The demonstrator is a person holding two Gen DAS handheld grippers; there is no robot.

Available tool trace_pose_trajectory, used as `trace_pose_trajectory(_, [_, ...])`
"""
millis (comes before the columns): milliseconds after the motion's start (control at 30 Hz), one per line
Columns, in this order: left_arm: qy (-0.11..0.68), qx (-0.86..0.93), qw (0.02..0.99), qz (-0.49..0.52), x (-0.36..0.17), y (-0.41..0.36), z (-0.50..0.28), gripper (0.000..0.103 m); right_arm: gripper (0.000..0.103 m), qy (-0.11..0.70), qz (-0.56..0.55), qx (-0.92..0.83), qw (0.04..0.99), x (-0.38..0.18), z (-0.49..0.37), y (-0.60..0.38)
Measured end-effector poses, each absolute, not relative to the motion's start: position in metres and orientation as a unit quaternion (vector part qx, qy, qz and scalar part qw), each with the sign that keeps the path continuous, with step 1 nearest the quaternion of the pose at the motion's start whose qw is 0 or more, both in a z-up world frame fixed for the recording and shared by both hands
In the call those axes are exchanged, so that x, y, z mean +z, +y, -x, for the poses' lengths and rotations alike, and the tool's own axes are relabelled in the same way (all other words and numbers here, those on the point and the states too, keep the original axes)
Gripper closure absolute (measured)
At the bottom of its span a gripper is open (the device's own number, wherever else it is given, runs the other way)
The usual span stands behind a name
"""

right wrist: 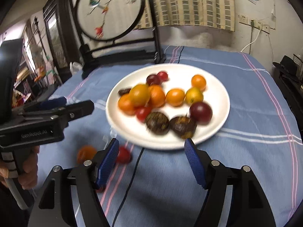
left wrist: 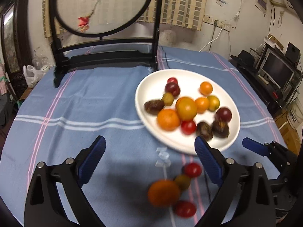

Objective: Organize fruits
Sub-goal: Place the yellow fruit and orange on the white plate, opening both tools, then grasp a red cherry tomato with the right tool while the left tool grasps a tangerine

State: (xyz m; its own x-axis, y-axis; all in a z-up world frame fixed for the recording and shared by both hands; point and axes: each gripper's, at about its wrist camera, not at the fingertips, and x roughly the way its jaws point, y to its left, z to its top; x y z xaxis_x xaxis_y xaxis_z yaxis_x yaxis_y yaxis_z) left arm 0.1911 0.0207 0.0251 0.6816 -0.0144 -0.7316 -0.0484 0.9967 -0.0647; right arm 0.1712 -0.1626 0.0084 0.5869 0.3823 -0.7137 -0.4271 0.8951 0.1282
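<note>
Left wrist view first: closest to us we see the left gripper (left wrist: 149,145), its blue pads spread wide with nothing between them, only the cloth and the loose fruits below. These loose fruits lie on the blue striped tablecloth (left wrist: 85,102) in a small group – a blurred orange fruit (left wrist: 163,192), a greenish tomato (left wrist: 182,181), a red tomato (left wrist: 192,169) above it and another red tomato (left wrist: 185,209) at the bottom. Just beyond the right pad stands the white plate (left wrist: 149,92), which carries many small fruits: orange, yellow, red, dark purple and some brown ones. At the right edge we also see a blue finger of the right gripper (left wrist: 254,147). From the right wrist view, the right gripper (right wrist: 151,145) is also open, about half wide, and it holds nothing; its pads stand near the front rim of the plate (right wrist: 117,117). A black cable (right wrist: 130,177) runs over the cloth between the fingers. To the left a hand (right wrist: 28,166) grips the handle of the other tool. Farther away, at the back of the table, stands a round embroidered screen (left wrist: 102,5) in a dark frame – behind it the wall with a checked curtain (left wrist: 185,1).
</note>
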Motion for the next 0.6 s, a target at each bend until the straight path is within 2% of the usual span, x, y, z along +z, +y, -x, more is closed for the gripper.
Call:
trace_pose_trajectory(333, [0.409,0.022,0.911,0.046,-0.001,0.038,-0.161,0.009,0.031,0.407,0.075,0.282,0.866,0.001,-0.104,-0.131])
trace_pose_trajectory(600, [0.411,0.025,0.909,0.064,-0.011,0.052,-0.164,0.009,0.031,0.422,0.096,0.293,0.853,-0.013,-0.103,-0.106])
